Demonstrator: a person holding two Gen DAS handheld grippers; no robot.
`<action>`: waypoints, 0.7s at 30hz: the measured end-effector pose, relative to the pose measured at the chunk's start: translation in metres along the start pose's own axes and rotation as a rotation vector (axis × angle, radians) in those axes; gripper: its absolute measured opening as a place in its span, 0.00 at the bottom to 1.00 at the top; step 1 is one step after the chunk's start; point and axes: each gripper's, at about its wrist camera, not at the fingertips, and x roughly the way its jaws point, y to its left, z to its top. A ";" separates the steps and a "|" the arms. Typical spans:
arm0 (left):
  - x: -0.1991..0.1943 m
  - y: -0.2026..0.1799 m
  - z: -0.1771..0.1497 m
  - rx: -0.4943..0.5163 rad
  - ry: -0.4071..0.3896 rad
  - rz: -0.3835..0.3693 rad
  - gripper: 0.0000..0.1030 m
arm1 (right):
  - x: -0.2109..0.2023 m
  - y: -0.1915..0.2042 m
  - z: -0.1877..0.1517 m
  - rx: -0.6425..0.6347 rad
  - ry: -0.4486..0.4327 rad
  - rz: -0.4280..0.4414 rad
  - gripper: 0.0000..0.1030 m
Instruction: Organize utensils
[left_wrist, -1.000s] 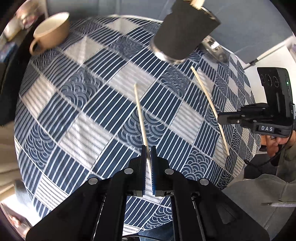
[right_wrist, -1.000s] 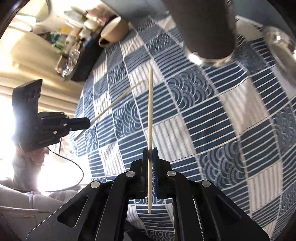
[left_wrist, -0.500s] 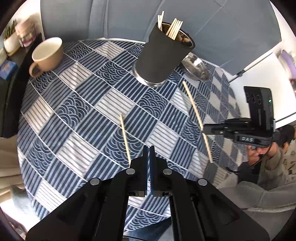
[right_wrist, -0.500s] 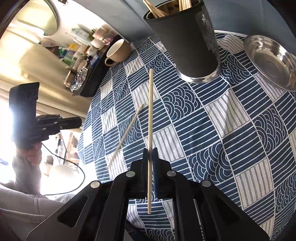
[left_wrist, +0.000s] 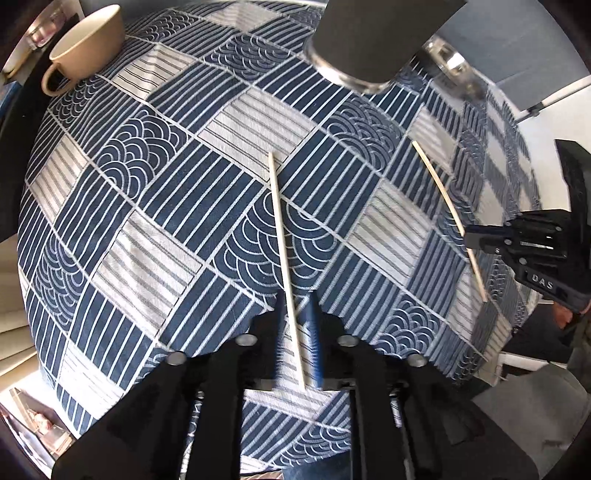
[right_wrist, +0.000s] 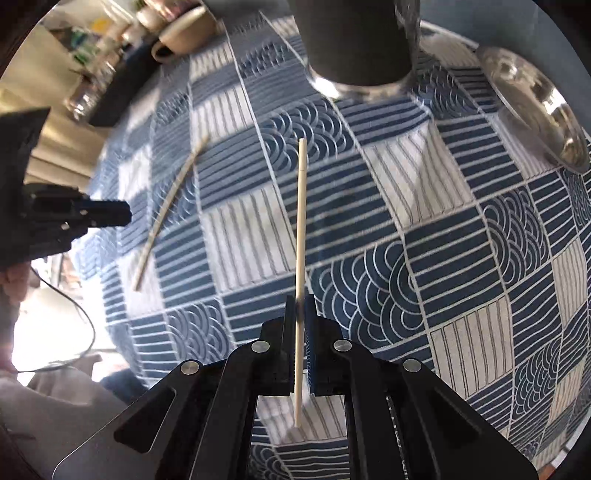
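A pale wooden chopstick (left_wrist: 284, 251) lies on the blue-and-white patterned cloth (left_wrist: 147, 266). Its near end runs between the fingers of my left gripper (left_wrist: 297, 314), whose jaws are opening and stand clear of it on both sides. My right gripper (right_wrist: 301, 306) is shut on a second chopstick (right_wrist: 300, 221), which points toward the black utensil cup (right_wrist: 354, 37). The left wrist view shows that second chopstick (left_wrist: 447, 210) low over the cloth at the right. The cup's (left_wrist: 376, 33) top is cut off in both views.
A beige mug (left_wrist: 88, 40) stands at the far left of the round table. A shiny steel dish (right_wrist: 535, 107) sits right of the cup. Shelves with bottles lie beyond the table's left edge. A person's hands hold both grippers.
Both grippers rose, then came back down close to the cloth. The left jaws, shut before, now stand apart around the lying chopstick. The right gripper kept hold of its chopstick.
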 end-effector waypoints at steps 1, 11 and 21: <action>0.004 0.000 0.002 0.007 0.000 0.014 0.26 | 0.004 0.001 0.001 -0.003 0.012 -0.017 0.07; 0.029 0.000 0.016 0.046 0.041 0.092 0.33 | 0.031 0.013 0.016 -0.042 0.066 -0.104 0.10; 0.033 -0.022 0.010 0.142 0.027 0.182 0.27 | 0.042 0.039 0.019 -0.112 0.105 -0.180 0.23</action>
